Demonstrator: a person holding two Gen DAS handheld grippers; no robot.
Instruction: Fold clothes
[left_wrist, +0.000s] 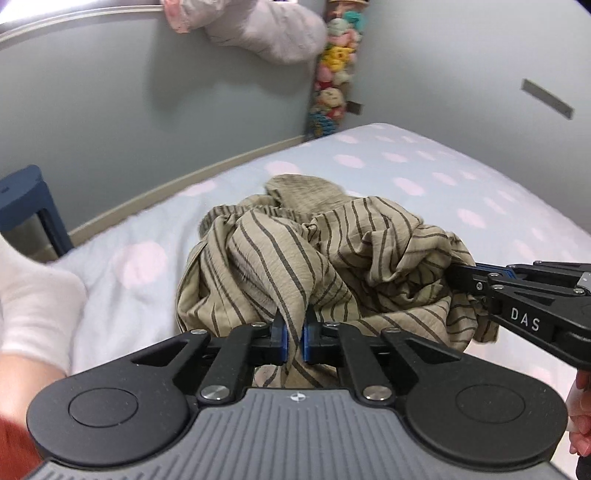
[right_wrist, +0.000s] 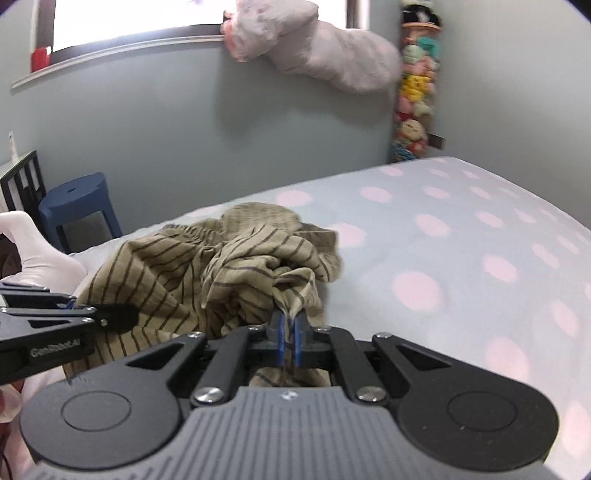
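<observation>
- Striped garment (left_wrist: 317, 254) lies crumpled on the bed (left_wrist: 424, 166), near its left edge.
- Left tool (left_wrist: 293, 325) and right tool (right_wrist: 291, 325) each pinch a fold.
- Open bed lies to the right.

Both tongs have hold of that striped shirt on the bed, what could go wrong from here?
1. The striped shirt is a crumpled heap, so the left tongs and right tongs may each be pinching a random fold, and lifting could twist it instead of spreading it.
2. Each grip takes only a thin bunch of cloth; a hard pull might slip it free onto the bed.
</observation>
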